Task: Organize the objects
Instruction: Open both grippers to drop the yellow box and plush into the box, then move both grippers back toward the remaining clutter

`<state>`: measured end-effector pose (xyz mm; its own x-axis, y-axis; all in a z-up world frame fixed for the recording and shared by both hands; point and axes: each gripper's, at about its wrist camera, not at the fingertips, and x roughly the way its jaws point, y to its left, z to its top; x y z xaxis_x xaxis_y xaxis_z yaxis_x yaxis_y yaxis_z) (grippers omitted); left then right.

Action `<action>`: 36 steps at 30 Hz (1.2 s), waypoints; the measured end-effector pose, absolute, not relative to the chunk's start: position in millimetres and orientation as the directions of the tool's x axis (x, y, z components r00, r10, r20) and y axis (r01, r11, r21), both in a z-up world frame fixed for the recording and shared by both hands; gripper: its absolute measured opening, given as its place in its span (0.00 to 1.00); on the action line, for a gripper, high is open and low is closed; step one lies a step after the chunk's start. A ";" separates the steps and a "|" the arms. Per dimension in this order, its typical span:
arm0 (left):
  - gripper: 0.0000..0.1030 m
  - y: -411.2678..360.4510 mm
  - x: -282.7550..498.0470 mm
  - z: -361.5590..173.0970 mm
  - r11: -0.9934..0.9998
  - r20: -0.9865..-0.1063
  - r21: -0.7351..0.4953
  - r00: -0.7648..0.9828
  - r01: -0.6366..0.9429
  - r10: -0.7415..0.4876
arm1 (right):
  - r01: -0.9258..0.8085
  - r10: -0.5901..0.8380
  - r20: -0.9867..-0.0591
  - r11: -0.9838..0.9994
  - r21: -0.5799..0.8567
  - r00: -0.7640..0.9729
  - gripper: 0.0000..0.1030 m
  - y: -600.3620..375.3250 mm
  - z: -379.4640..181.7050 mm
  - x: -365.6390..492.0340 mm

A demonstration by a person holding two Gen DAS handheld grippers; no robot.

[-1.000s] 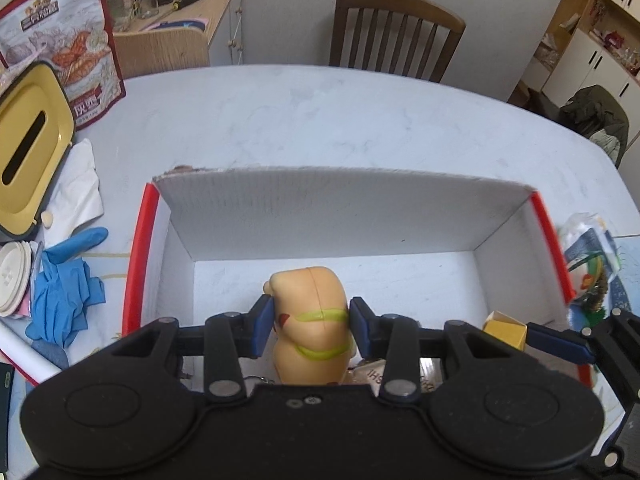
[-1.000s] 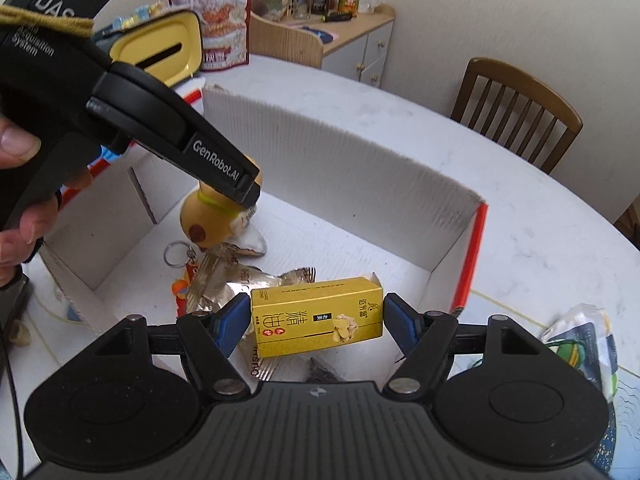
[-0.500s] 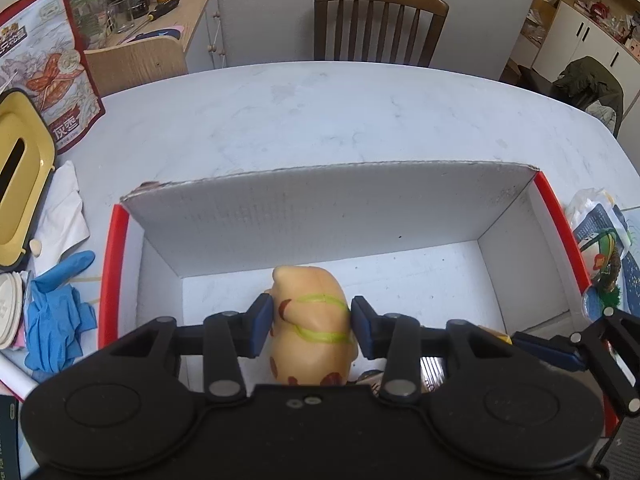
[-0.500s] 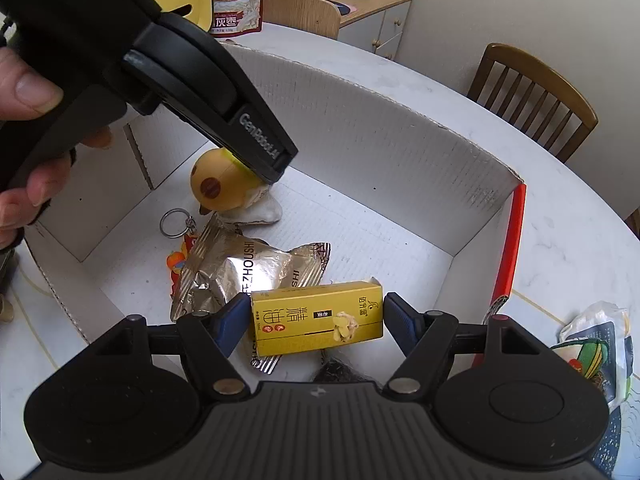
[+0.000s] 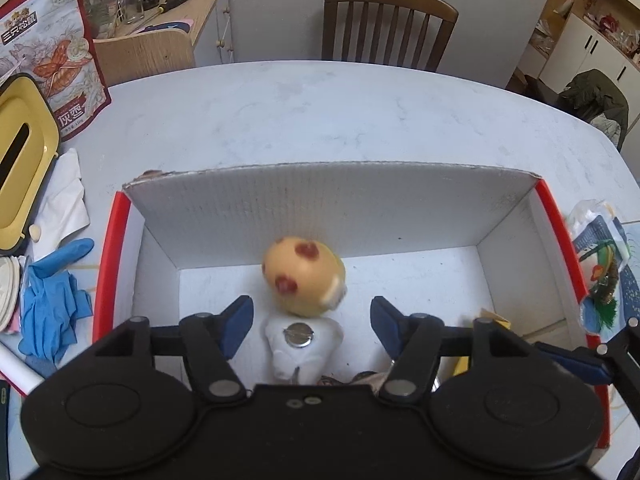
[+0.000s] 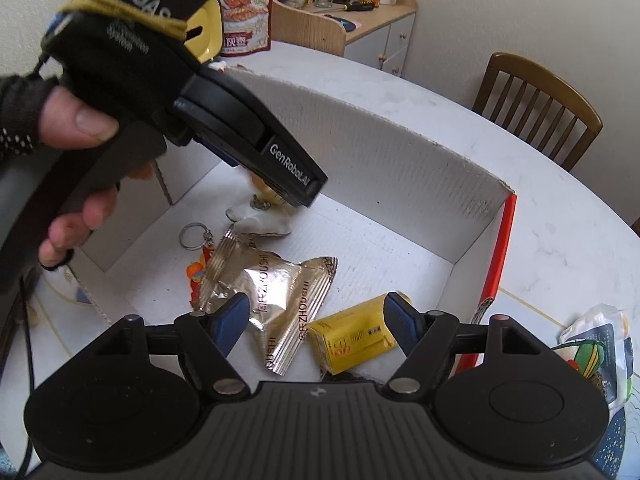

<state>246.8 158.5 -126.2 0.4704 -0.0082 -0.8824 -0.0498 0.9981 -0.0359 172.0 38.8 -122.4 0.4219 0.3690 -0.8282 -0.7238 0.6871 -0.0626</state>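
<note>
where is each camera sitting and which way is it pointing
Left wrist: sits on the left tool, looking forward and down into the cardboard box at the yellow toy; its own open blue fingers show.
Right wrist: sits on the right tool, looking into the box over the yellow carton and foil packet; the left hand shows.
Shared: the box, toy and chair.
</note>
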 end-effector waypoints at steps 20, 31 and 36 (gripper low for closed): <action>0.73 126.2 202.7 -79.0 0.995 -0.828 -0.095 0.556 -0.005 -0.076 | -0.700 0.458 -0.764 0.714 0.012 0.454 0.73 -9.1 -76.8 158.0; 0.84 85.5 168.7 -50.5 0.994 -0.779 -0.100 0.618 0.050 -0.109 | -0.690 0.511 -0.722 0.721 0.065 0.466 0.76 -59.6 -48.9 145.6; 0.88 66.6 156.8 -44.6 0.993 -0.767 -0.103 0.632 0.052 -0.113 | -0.664 0.519 -0.705 0.742 0.091 0.484 0.77 -88.8 -39.5 142.4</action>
